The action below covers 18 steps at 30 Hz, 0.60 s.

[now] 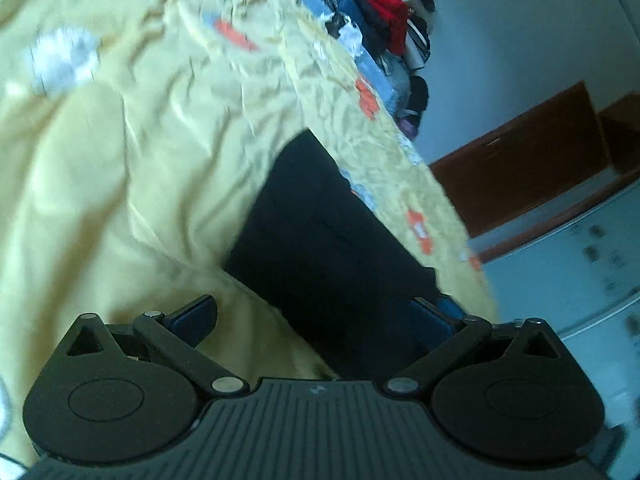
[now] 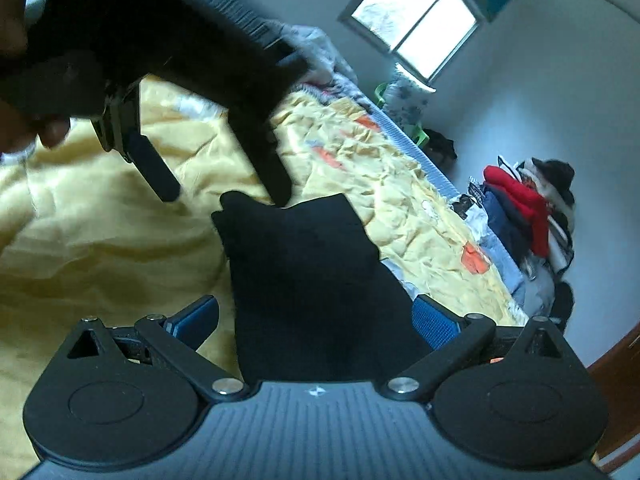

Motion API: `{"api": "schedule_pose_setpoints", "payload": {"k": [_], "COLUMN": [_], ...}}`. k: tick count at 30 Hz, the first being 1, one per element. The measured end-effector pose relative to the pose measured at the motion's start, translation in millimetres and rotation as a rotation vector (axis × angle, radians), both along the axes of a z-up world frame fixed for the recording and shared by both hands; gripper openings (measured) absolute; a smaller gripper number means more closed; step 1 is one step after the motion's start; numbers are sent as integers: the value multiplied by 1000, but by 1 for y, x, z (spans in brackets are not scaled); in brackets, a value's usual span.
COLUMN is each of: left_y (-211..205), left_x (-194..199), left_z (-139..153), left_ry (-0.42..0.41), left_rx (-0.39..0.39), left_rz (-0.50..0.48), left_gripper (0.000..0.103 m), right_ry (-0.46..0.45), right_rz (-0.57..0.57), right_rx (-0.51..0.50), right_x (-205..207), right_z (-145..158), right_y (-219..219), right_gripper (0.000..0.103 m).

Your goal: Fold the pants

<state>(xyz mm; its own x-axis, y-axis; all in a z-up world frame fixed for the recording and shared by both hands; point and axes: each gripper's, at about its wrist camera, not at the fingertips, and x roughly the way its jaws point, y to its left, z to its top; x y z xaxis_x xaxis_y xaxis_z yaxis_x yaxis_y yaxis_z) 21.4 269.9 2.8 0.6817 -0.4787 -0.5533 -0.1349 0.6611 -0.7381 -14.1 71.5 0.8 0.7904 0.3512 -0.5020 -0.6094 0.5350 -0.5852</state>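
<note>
Black pants (image 1: 320,240) lie folded into a compact dark shape on the yellow bedspread (image 1: 120,160), near the bed's right edge. My left gripper (image 1: 316,316) is open just above their near end, with a blue pad on each side. In the right wrist view the pants (image 2: 304,272) lie between my right gripper's (image 2: 316,316) open blue pads. The left gripper (image 2: 220,184) shows there too, held from the upper left, its two fingers apart just above the far end of the pants. Neither gripper holds cloth.
A pile of clothes (image 1: 384,28), with a red garment, stands beside the bed (image 2: 528,216). A brown wooden door or cabinet (image 1: 520,168) and a white appliance (image 1: 580,264) stand at the right. A window (image 2: 416,20) is in the far wall.
</note>
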Motion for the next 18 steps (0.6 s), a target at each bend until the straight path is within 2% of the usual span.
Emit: {"api": "schedule_pose_setpoints", "payload": {"k": [3,5,8,10,15,18], "left_y": [-4,-6,-10,-12,-18,-21], "left_x": [8,13,22,28,49,56], "left_z": [-9,-15,-24,-23,-26,-26], "left_ry": [24,34,37,29,17,-9], "left_rx": [-58,-103,-169,-173,-223,-229], "left_rz": [-8,-11,-4,11,42,71], "left_gripper": [102,102,103,103,103,102], "right_ry": [-65,-140,-182,-196,-157,-86], "right_rz": [-22,-35,-87,-101,-139,-140], "right_rx": [-109,-128,-83,-42,83,150], "right_x": [6,7,12,12,12,18], "right_z": [-18,-25,-22,-18,-3,9], "right_y": [18,23,20,15,0,-10], "right_gripper": [103,103,103,103,103,103]}}
